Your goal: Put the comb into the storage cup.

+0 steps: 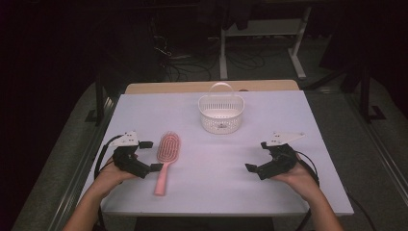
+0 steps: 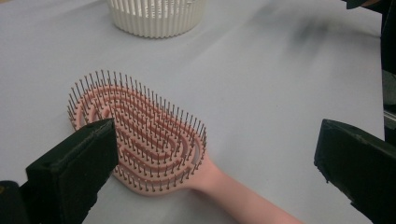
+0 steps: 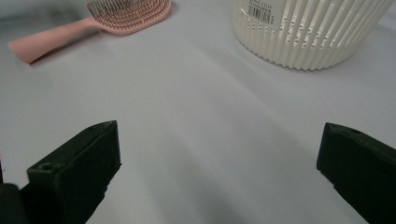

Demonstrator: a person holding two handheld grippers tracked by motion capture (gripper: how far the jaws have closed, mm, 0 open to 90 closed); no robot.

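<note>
A dark room strewn with floor cables is being overlooked, and a white table [image 1: 288,115] is being lit at its centre. Toward the far edge, a white slatted basket [image 1: 221,114] with a hoop handle is standing upright. A pink vented hairbrush [image 1: 166,160] is lying bristles-up at front left. The left gripper [image 1: 150,156] is being held wide open just beside its head; the right gripper [image 1: 256,156] is being kept equally spread, well apart. If the bristled head is clamped, a slip is being risked.
</note>
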